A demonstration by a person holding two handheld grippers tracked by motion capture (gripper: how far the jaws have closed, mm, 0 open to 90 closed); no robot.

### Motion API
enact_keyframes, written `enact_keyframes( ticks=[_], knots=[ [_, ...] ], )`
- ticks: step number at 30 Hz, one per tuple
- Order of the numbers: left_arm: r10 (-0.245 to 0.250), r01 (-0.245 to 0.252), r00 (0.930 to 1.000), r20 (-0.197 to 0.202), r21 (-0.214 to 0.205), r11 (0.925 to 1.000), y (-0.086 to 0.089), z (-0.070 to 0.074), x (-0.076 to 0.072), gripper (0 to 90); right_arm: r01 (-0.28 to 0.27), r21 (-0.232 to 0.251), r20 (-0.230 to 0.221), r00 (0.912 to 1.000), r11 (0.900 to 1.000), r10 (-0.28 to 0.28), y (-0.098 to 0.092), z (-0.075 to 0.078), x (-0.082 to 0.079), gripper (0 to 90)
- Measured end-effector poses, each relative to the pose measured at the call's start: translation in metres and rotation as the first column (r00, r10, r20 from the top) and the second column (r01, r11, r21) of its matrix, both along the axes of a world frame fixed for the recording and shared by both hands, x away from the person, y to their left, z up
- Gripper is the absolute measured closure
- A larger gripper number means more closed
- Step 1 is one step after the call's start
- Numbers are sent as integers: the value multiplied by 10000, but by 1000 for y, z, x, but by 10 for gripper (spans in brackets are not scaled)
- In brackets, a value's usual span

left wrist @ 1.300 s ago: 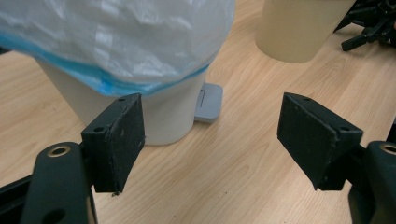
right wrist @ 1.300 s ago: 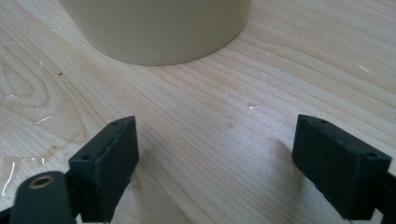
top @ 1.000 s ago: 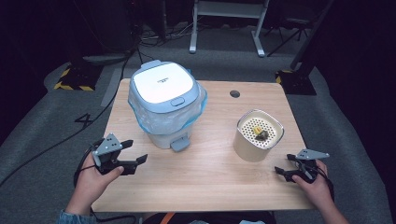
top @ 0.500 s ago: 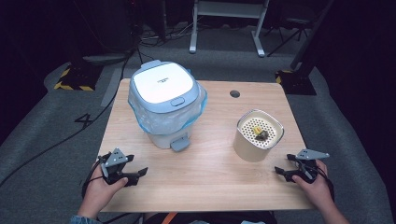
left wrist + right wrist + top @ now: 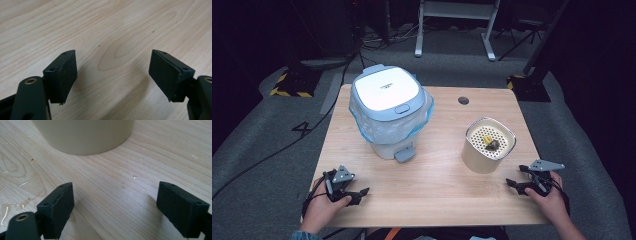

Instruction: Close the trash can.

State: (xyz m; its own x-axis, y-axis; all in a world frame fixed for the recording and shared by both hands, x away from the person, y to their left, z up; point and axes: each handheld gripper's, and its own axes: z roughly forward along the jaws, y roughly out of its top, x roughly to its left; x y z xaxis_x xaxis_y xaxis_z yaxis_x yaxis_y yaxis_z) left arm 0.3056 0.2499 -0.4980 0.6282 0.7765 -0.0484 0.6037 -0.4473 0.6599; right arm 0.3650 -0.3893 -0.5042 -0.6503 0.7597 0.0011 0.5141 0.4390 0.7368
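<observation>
I am at a light wooden table (image 5: pixel 432 200), seen from above, with a gripper in each hand resting near its front edge. My left gripper (image 5: pixel 354 195) sits at the front left corner, its jaws spread wide over bare wood with nothing between them; in the left gripper view my left fingers (image 5: pixel 62 75) are flat black pads standing well apart. My right gripper (image 5: pixel 517 184) sits at the front right, its jaws likewise wide apart and holding nothing.

Nearest my right gripper, just beyond its tips, stands a cream canister (image 5: pixel 488 150), a short upright container with rounded corners. Its top is a pale perforated insert dotted with small holes, and on that insert lie a small yellow bit and a small dark bit; I cannot tell what they are. In the right gripper view its smooth cream wall (image 5: pixel 85 135) rises just ahead of my jaws, close but not touching, and thin wet streaks glint on the wood beside it.

Farther back on the left stands a pedal bin (image 5: pixel 389 117) with a white and pale blue lid, a clear liner bunched under the rim and a grey pedal at its foot. A short line of small dark print runs across the lid, too small to read
</observation>
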Motion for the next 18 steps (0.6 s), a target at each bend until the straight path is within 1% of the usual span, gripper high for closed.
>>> enact_keyframes(
  ticks=[2,4,5,6,7,8,10,13,16,18],
  knots=[
    [26,-26,9998,182,16,10000,1,-2,0,222,1,1,1,10000,10000,-1,0,0,0,147],
    [146,-145,9997,210,-89,9999,2,-3,-1,222,0,-4,1,10000,10000,0,0,0,0,147],
    [174,-175,9992,346,18,9998,2,-4,-1,218,1,1,-1,10000,10000,-1,0,0,0,147],
    [80,-83,9981,619,52,10000,3,-6,-1,200,2,1,0,10000,10000,-2,0,0,0,147],
    [289,-285,9982,523,-86,9996,2,-7,-1,176,1,1,1,10000,10000,-1,0,0,0,147],
    [334,-332,9982,502,-48,9994,3,-7,0,164,3,-4,4,10000,10000,-3,0,0,0,147],
    [572,-569,9971,501,-75,9984,4,-7,1,155,-1,-6,4,10000,10000,1,0,0,0,147],
    [874,-875,9949,512,-8,9962,3,-7,3,149,0,-5,3,10000,10000,0,0,0,0,147],
    [1035,-1035,9934,488,-32,9946,2,-7,3,148,2,-5,4,10000,10000,-2,0,0,0,147],
    [1057,-1058,9932,489,-8,9944,2,-7,3,144,5,-4,1,10000,10000,-5,0,0,0,147]
  ],
)
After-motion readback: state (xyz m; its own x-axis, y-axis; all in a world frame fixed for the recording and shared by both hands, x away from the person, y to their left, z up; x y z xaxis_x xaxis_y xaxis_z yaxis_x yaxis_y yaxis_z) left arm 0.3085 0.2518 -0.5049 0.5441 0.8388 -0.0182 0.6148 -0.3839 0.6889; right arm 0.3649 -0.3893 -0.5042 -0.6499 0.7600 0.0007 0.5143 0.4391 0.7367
